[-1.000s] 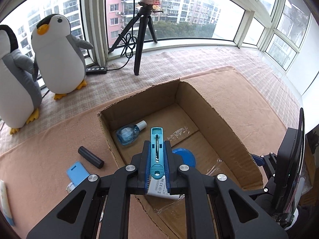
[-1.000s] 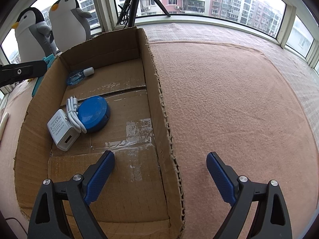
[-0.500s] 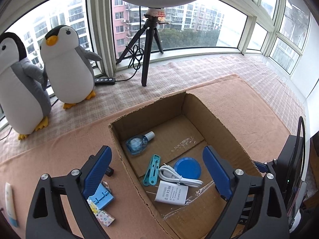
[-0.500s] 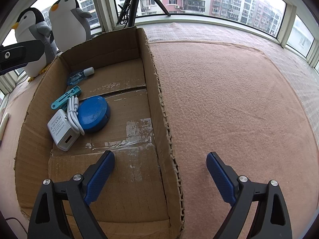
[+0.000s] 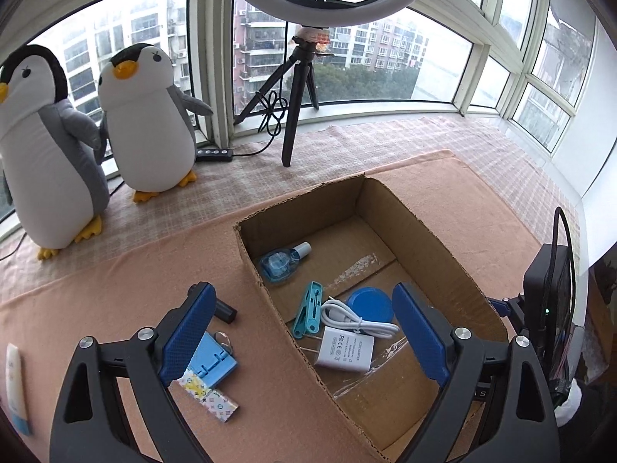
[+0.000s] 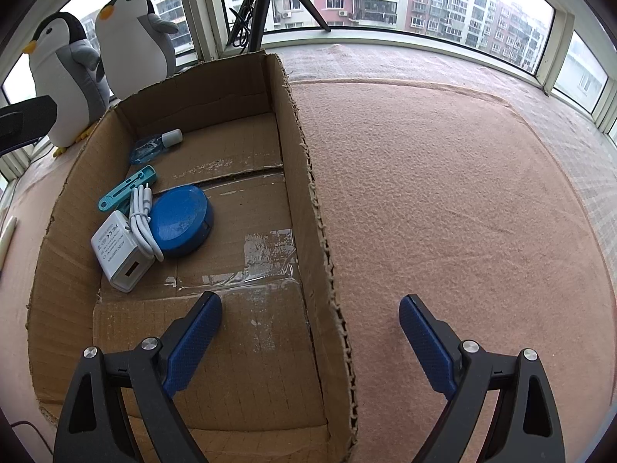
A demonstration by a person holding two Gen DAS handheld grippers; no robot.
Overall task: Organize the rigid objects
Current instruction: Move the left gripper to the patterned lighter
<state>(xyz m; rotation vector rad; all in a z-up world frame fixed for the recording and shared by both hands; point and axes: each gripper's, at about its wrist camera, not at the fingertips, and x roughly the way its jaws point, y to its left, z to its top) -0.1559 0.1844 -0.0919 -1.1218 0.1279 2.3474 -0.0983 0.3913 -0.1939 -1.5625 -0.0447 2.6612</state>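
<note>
An open cardboard box (image 5: pixel 420 227) (image 6: pixel 297 146) holds a teal clip (image 5: pixel 308 308) (image 6: pixel 127 189), a white charger with cable (image 5: pixel 345 347) (image 6: pixel 119 254), a blue round disc (image 5: pixel 368 303) (image 6: pixel 179 220) and a small blue bottle (image 5: pixel 281 262) (image 6: pixel 154 144). My left gripper (image 5: pixel 302 335) is open and empty, raised above the box's left wall. My right gripper (image 6: pixel 310 343) is open and empty over the box's right wall. On the mat left of the box lie a blue case (image 5: pixel 214 360), a patterned packet (image 5: pixel 210 395) and a black cylinder (image 5: pixel 225 310).
Two plush penguins (image 5: pixel 146 123) (image 6: pixel 127 38) stand at the back left by the window. A ring-light tripod (image 5: pixel 297 104) stands behind the box. A white tube (image 5: pixel 15 386) lies at the far left. The other gripper's black body (image 5: pixel 547 308) is at the right.
My left gripper opened and let go of the teal clip, which now lies in the box. The left gripper then rose and drew back. The right gripper has not moved.
</note>
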